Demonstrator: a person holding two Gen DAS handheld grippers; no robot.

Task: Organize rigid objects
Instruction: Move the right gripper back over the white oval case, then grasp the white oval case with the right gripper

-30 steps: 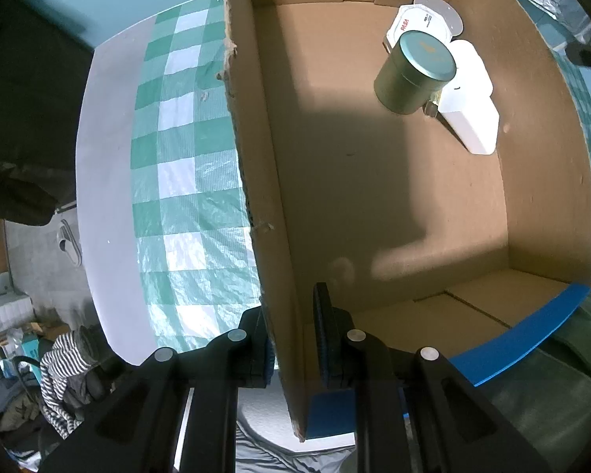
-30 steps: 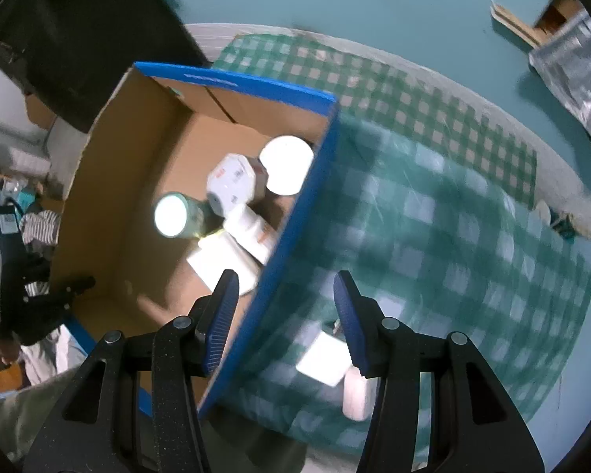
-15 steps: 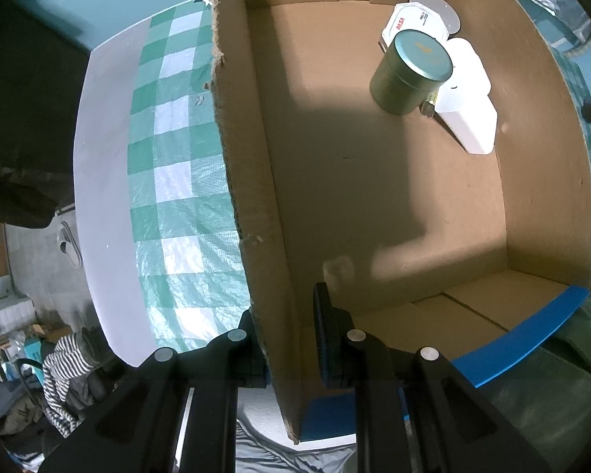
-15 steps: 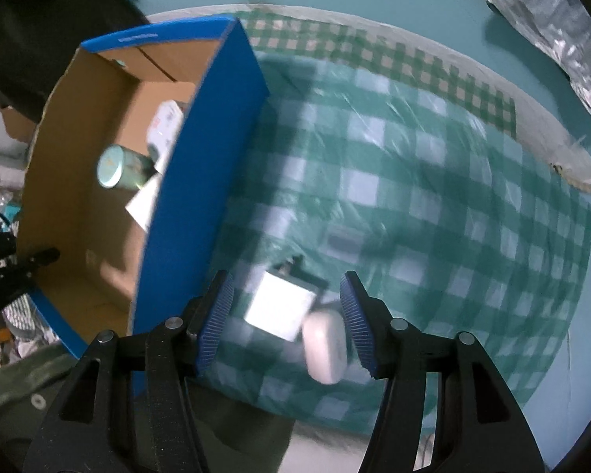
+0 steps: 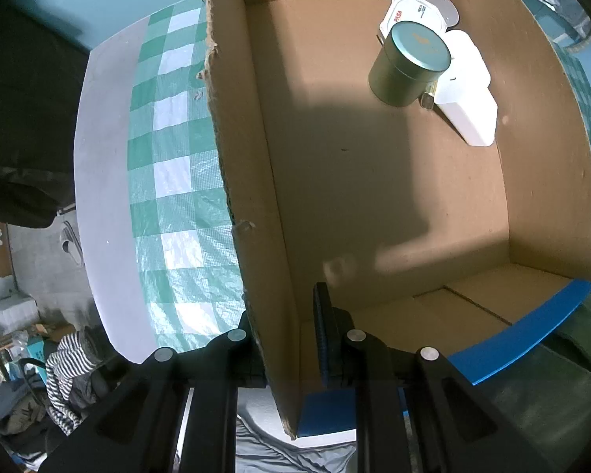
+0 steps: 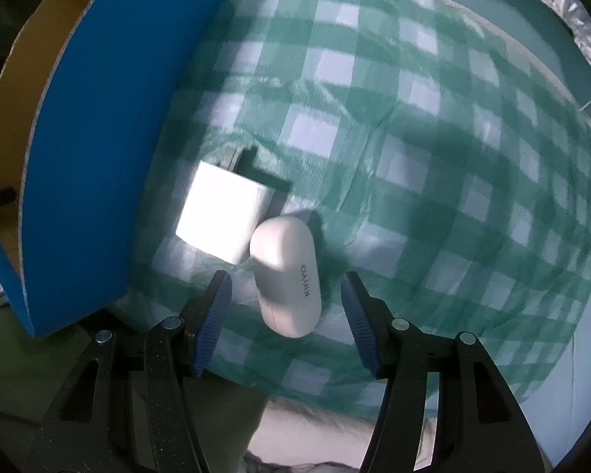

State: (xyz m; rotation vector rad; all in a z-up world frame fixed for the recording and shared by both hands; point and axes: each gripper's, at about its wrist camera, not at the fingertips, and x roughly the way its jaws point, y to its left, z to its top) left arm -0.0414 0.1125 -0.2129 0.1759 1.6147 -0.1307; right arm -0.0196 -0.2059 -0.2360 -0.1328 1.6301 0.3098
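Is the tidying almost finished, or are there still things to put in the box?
Partly done. A green tin, a white block and a white packet already sit inside the cardboard box. The left hand-held gripper is clamped on the box wall. The right hand-held gripper is open around a white oval case on the checked cloth, not gripping yet. A white charger beside it also waits.
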